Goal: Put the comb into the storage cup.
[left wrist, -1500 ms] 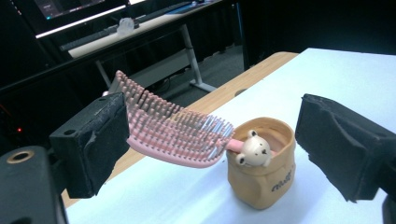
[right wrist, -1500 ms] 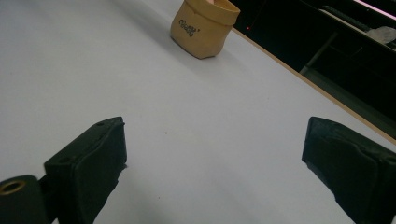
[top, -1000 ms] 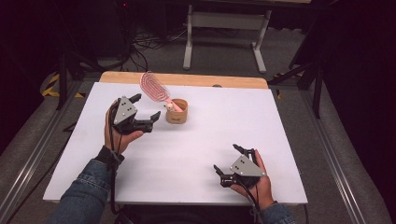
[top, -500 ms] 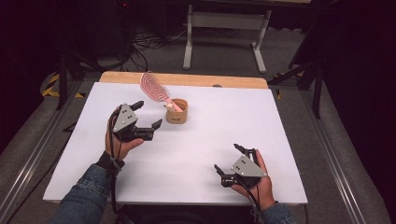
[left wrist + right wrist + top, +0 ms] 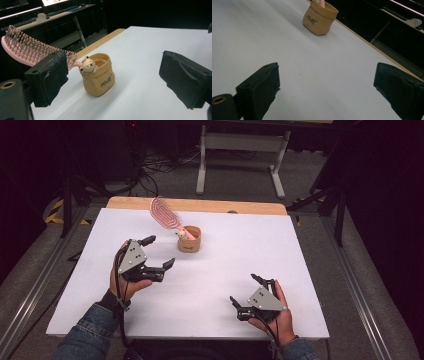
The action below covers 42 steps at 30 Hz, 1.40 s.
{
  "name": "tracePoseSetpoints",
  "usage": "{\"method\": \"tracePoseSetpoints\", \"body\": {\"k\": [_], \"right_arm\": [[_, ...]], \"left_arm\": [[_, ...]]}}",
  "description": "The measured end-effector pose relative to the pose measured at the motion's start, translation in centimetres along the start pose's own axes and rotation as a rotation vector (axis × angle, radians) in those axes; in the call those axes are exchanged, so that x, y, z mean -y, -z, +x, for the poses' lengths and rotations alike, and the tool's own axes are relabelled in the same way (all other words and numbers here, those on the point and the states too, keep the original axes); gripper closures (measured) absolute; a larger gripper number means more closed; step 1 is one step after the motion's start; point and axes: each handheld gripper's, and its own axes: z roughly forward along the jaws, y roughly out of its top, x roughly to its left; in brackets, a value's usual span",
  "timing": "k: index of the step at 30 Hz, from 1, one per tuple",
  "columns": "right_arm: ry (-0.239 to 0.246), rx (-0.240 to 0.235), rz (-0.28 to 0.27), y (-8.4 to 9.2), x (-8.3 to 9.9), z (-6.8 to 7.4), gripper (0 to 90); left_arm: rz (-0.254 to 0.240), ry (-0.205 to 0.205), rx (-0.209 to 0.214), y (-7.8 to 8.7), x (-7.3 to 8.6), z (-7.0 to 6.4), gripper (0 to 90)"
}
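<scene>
Tongs in my left hand (image 5: 159,254) are held above the white desk (image 5: 280,260), just left of and a little nearer to me than the tan cup (image 5: 189,239), with the jaws spread wide and nothing between them. Along those jaws, in the left gripper view, the tan cup (image 5: 98,74) sits on the desk between the two black pads, clear of both; it is shaped like a small sack, carries a bear figure (image 5: 88,65) on its rim and dark lettering on its side. Standing in the cup is the pink hairbrush (image 5: 167,213), handle down inside, head leaning up and away toward the far left; in the left gripper view the pink hairbrush (image 5: 27,48) shows its bristles facing upward, partly behind the left pad. The cup stands upright toward the far middle of the desk, near the wooden strip (image 5: 210,205) along the far edge. Tongs in my right hand (image 5: 247,290) rest low at the near right part of the desk, well apart from the cup, jaws likewise wide apart and empty. In the right gripper view the tan cup (image 5: 319,17) appears far off at the top, with bare white surface between it and the pads. Beyond the desk, a metal stand (image 5: 240,157) and cables (image 5: 160,162) lie on the grey floor.
</scene>
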Motion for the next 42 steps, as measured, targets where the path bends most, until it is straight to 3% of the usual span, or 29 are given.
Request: {"method": "tracePoseSetpoints", "body": {"k": [14, 22, 29, 35, 42], "right_arm": [[0.005, 0.001, 0.008, 0.1, -0.1, 0.0, 7.1], [-0.005, 0.028, 0.01, 0.7, 0.3, -0.4, 7.2], [-0.003, 0.039, 0.014, 1.0, 0.4, -0.5, 7.2], [-0.006, 0.049, 0.015, 1.2, 0.6, -0.6, 7.2], [-0.008, 0.065, 0.017, 1.5, 0.9, -0.8, 7.2]], "left_arm": [[0.038, -0.024, 0.046, 0.4, 1.4, -0.9, 8.3], [0.055, -0.042, 0.042, 1.0, 2.2, -1.6, 8.1], [0.072, -0.051, 0.068, 1.9, 3.3, -2.0, 8.3], [0.099, -0.083, 0.073, 2.5, 3.8, -2.4, 8.3], [0.115, -0.08, 0.074, 3.1, 4.6, -2.4, 8.0]]}}
